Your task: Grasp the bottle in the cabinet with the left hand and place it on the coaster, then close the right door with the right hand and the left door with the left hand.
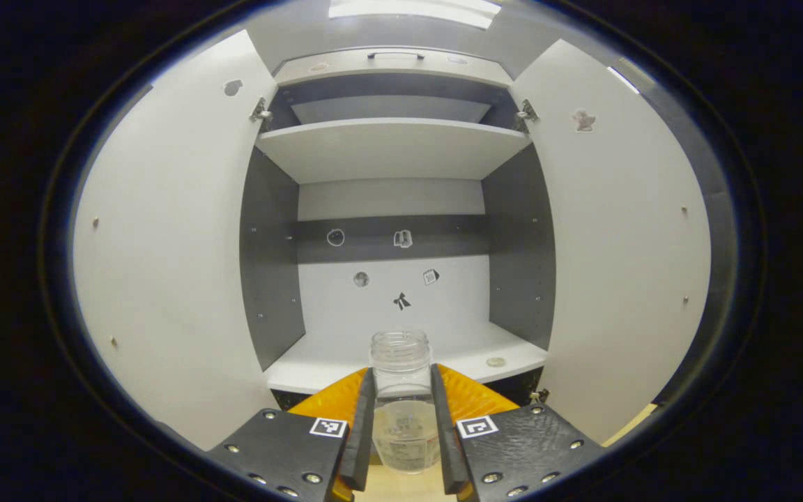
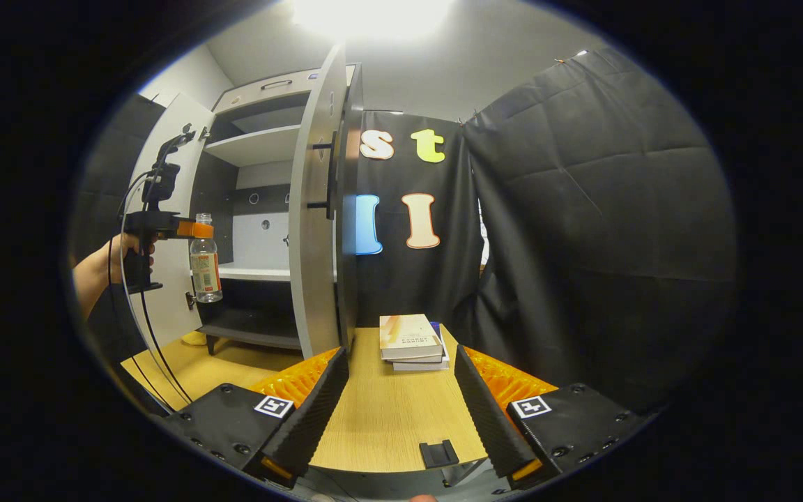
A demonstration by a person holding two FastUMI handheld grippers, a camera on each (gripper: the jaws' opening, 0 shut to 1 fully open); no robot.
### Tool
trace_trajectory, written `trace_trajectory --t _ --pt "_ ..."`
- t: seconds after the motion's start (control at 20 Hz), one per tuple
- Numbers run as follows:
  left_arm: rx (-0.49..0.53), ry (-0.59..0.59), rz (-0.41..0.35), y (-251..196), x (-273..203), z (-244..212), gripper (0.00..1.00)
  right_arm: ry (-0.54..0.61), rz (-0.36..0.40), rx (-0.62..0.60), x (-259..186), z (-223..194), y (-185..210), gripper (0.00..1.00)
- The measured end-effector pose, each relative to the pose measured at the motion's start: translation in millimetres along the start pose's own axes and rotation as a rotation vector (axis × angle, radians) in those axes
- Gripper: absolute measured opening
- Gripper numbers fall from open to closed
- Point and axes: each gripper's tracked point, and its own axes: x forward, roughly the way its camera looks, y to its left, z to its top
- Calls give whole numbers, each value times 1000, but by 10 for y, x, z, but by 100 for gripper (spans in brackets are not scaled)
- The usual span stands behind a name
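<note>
Two doors: both the left door (image 1: 171, 244) and the right door (image 1: 617, 230) of the cabinet (image 1: 391, 181) stand swung wide, leaving the cabinet front open between them.
Left gripper (image 1: 401, 390): its fingers are closed against the two sides of the clear bottle (image 1: 401, 390), just below the open neck.
Bottle position: upright and lifted clear of the table, in front of the cabinet's lower shelf (image 1: 318, 362), outside the cabinet.
Right gripper (image 2: 401, 376): fingers spread wide with nothing between them, hovering over the wooden table (image 2: 387, 418).
Right gripper view, side angle: a hand (image 2: 123, 254) grips the left gripper's handle, the bottle hangs from it with a label around its middle, and cables trail down from the handle.
Right door edge: it juts toward the camera, near the right gripper's fingers.
Table surface: a stack of books (image 2: 410, 341) lies beyond the right gripper, next to the black cloth wall (image 2: 583, 230).
Coaster: I cannot tell where it is.
</note>
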Motion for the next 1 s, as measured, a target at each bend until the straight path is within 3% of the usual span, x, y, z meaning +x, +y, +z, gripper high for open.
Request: trace_trajectory --t 1.0 --pt "-95 109 2 -224 -814 -1794 42 63 121 -54 -123 -378 290 98"
